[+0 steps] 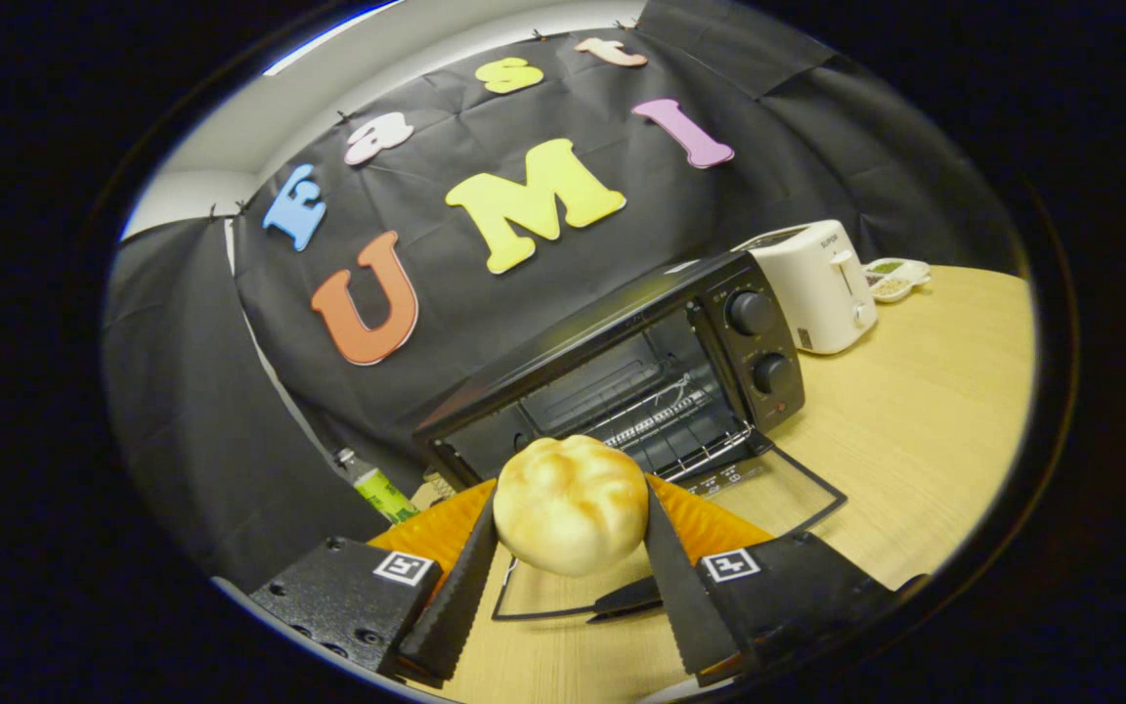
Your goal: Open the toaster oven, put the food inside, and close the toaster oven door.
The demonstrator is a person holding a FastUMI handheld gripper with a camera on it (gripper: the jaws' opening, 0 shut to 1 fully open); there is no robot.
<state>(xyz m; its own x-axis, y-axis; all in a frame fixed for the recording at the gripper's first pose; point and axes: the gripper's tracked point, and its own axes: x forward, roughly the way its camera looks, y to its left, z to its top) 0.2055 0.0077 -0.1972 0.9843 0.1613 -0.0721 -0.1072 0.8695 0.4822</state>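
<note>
The pale wooden surface [925, 411] runs wide under everything here, with the black cloth wall standing behind it. On it, beyond the claw, sits the black toaster oven [622, 372], turned at an angle. Its glass door [778, 489] is folded down flat toward the claw, the handle end reaching back near the fingers, and the cavity is open, so the wire rack [671, 416] inside shows plainly. Two round knobs [758, 342] sit one above the other on the oven's right-hand panel.

Just beside that panel, on the far side, stands a white pop-up toaster [817, 284]. Past it, near the surface's far edge, lies a small white divided dish [895, 277] with bits of something greenish and brownish in its compartments; I cannot make out what.

Closer in, an orange ridged thing [710, 523] lies on the surface below the claw, between it and the oven's mouth; it looks like a plate or mat. To its left, against the cloth, a bottle with a green label [377, 489] leans.

The claw [571, 523] is closed narrow on a round, golden bread bun [571, 504], one finger pressed to each side. The bun hangs raised above the orange thing, in front of the open oven and not yet inside.
</note>
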